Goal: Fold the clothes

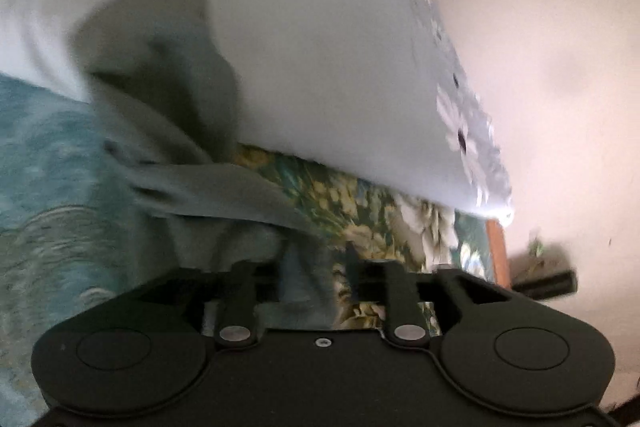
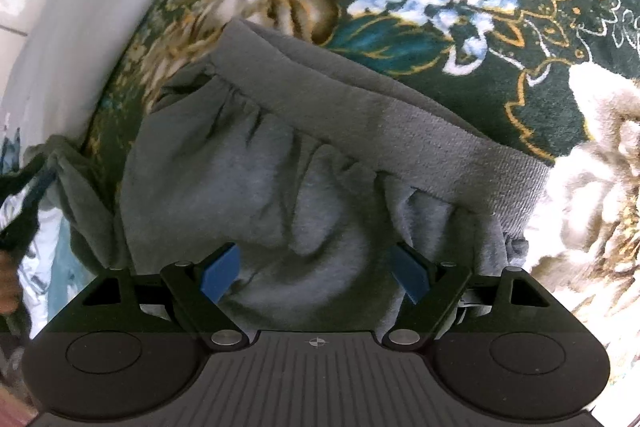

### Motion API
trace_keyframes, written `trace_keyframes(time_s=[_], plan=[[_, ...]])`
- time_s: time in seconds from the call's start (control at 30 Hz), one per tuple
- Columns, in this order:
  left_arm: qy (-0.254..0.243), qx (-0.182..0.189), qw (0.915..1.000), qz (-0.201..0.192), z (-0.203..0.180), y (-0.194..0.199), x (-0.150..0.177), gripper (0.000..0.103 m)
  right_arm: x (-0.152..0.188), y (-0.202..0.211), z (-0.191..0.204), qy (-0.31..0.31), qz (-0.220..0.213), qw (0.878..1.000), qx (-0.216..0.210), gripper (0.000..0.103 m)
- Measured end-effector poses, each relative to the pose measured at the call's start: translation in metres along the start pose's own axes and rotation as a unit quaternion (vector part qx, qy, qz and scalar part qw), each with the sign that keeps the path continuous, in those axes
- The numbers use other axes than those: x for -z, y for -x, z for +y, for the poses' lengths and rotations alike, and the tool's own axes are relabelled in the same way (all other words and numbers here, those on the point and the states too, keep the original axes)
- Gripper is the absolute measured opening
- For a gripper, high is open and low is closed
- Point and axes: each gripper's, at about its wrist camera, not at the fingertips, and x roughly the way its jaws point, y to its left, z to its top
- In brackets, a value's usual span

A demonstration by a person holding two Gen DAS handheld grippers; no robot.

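A grey garment (image 2: 280, 187) with a ribbed elastic waistband (image 2: 380, 131) lies bunched on a dark green floral blanket (image 2: 520, 27). My right gripper (image 2: 316, 269) hangs just over its gathered cloth. The jaws are open and the blue pads (image 2: 222, 273) stand wide apart with nothing pinched. In the blurred left wrist view my left gripper (image 1: 304, 259) has a strip of the same grey garment (image 1: 224, 187) between its fingers, running taut up and to the left. At the left edge of the right wrist view a corner of the garment (image 2: 68, 179) is drawn upward beside a hand (image 2: 8, 279).
A large white pillow or sheet (image 1: 320, 47) with a flower-print edge lies on the bed beyond the left gripper. A teal patterned cover (image 1: 40, 167) is at the left. A wooden bed edge (image 1: 498, 251), a pale wall (image 1: 560, 67) and a dark object (image 1: 544, 279) are at the right.
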Motion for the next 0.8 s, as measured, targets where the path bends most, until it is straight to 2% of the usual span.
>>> trace_keyframes(time_s=[0.1,0.17,0.23,0.3,0.43,0.5,0.6,0.63,0.7,0.8], plan=[[0.021,-0.056,0.9974,-0.04,0.031,0.02,-0.013,0.035,-0.001,-0.002,-0.001,-0.003,-0.001,1.0,-0.003,0.082],[0.043,-0.095,0.9932,-0.052,0.053,0.026,-0.017,0.035,-0.001,-0.005,0.0,-0.003,0.002,1.0,-0.004,0.082],[0.049,-0.13,0.989,-0.049,0.067,0.02,-0.02,0.035,0.001,-0.009,0.002,-0.002,0.006,1.0,-0.005,0.082],[0.043,-0.148,0.9878,-0.024,0.073,0.008,-0.022,0.035,0.002,-0.01,0.004,0.002,0.009,1.0,-0.005,0.082],[0.03,-0.14,0.9896,0.013,0.078,-0.015,-0.012,0.035,0.004,-0.012,0.006,0.006,0.013,1.0,-0.001,0.082],[0.062,-0.122,0.9906,0.013,0.084,-0.028,-0.008,0.038,0.004,-0.012,0.007,0.007,0.014,1.0,-0.001,0.082],[0.094,-0.107,0.9898,0.0,0.088,-0.038,-0.007,0.036,0.005,-0.011,0.008,0.008,0.014,1.0,0.0,0.082],[0.102,-0.102,0.9895,-0.003,0.088,-0.04,-0.007,0.034,0.005,-0.011,0.008,0.008,0.015,1.0,0.001,0.082],[0.122,-0.083,0.9891,-0.006,0.09,-0.042,-0.006,0.01,0.005,-0.01,0.009,0.009,0.015,1.0,0.001,0.082],[0.13,-0.069,0.9884,-0.035,0.085,-0.031,-0.001,0.002,0.006,-0.01,0.01,0.01,0.016,1.0,0.003,0.082]])
